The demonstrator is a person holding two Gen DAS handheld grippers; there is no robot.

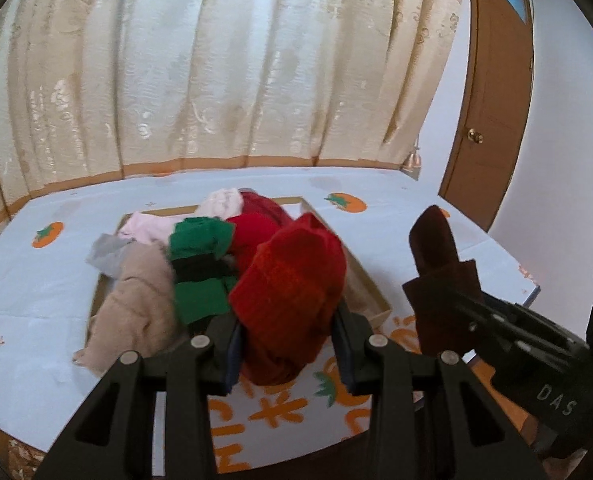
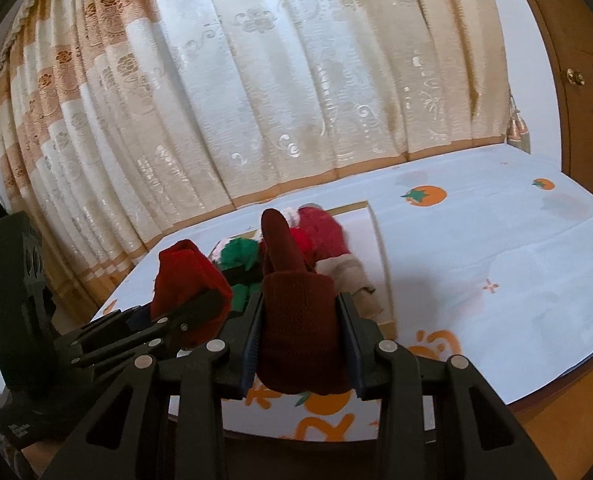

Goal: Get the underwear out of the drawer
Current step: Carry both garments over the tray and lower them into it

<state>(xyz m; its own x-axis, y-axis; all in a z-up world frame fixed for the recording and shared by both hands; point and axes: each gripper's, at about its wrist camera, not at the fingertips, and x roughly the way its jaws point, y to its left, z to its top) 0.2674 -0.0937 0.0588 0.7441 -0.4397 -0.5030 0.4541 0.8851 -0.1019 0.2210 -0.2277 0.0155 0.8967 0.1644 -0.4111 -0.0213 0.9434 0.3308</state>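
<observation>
My left hand-held gripper (image 1: 292,344) is clamped on a red garment (image 1: 292,292); my right hand-held gripper (image 2: 302,344) pinches a maroon one (image 2: 296,320). Both are raised above the drawer (image 1: 370,300), which is full of clothes, on the counter (image 1: 36,300).

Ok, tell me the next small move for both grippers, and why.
Probably carry both pieces sideways and set them on the tablecloth. The left gripper already clamps a red garment and the right gripper a maroon one, both lifted clear of the drawer.
</observation>
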